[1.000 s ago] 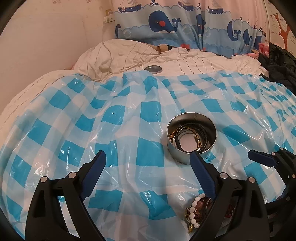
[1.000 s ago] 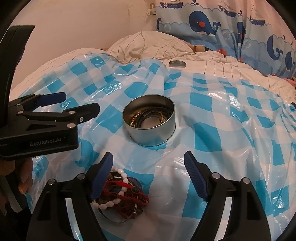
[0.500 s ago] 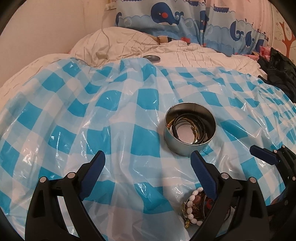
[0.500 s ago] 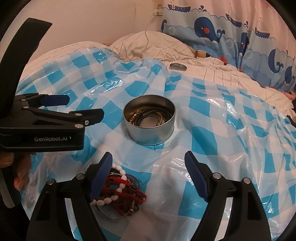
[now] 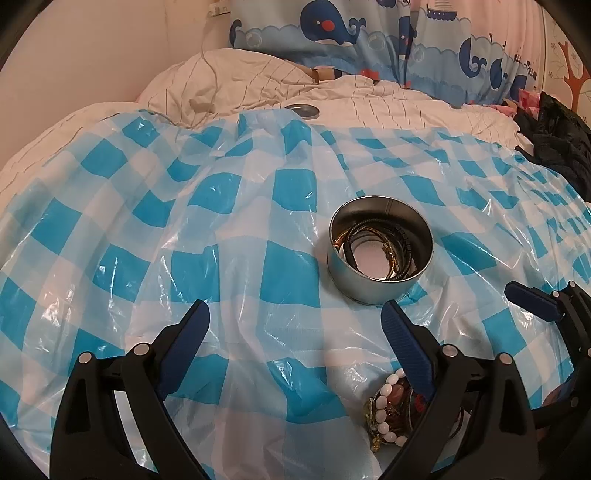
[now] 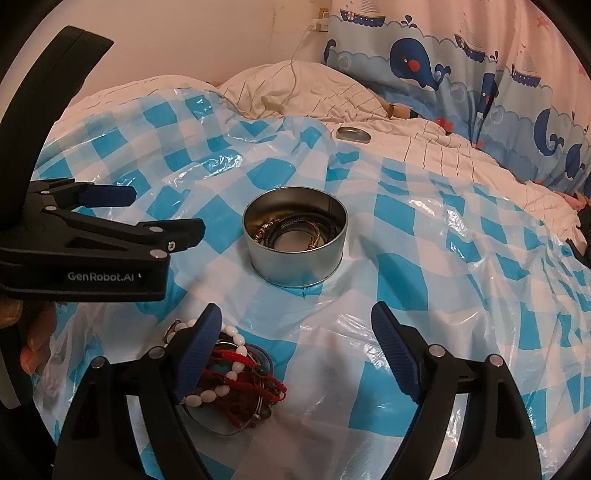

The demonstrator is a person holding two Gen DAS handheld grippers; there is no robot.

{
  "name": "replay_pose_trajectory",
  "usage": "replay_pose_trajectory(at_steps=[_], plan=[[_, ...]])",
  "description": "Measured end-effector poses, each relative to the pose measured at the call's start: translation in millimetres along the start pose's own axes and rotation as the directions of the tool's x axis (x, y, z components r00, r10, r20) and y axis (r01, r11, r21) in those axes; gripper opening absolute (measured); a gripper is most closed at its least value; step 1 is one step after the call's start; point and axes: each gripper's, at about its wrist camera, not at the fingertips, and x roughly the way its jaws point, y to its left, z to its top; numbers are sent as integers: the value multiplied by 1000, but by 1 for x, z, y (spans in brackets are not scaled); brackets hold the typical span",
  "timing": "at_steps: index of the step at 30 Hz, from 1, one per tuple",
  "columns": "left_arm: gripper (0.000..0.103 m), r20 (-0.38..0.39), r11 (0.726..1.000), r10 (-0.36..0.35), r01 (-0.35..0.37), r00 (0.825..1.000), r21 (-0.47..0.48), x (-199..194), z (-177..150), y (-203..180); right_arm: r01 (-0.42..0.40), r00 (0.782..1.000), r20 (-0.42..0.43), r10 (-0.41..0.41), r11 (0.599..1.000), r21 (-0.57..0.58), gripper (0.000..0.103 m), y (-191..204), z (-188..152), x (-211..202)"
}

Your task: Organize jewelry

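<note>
A round metal tin (image 5: 369,291) (image 6: 295,266) stands on the blue-and-white checked plastic sheet, with dark and gold bracelets (image 5: 373,236) (image 6: 291,229) coiled inside. A loose pile of bracelets (image 6: 236,373) (image 5: 391,410), white beads and red cords, lies on the sheet nearer me. My right gripper (image 6: 295,310) hovers over it; its jaws are opening, its left finger sits above the pile and nothing is pressed between the pads. My left gripper (image 5: 293,310) (image 6: 162,212) is open and empty, left of the tin.
The tin's lid (image 5: 302,109) (image 6: 354,133) rests on the white quilt beyond the sheet. A whale-print curtain (image 5: 332,26) hangs behind the bed. Dark clothing (image 5: 561,136) is heaped at the right edge. A hand (image 6: 33,332) grips the left tool.
The left wrist view has tipped downward a little, so the tin and lid sit higher in frame. The right view has rolled slightly. Tin, pile and lid lie where they were.
</note>
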Motion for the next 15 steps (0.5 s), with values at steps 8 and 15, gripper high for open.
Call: replay_pose_trajectory(at_steps=[8,15], plan=[[90,1,1000,-12,12,1000,-25,-3,-2,10,-54,998,-8,57,982,180,80,-48,3,-4],[91,-5,999,7,-7,1000,-43,-9,-6,28,-130,989,-47,140,976,176,80,-43,-1,-2]])
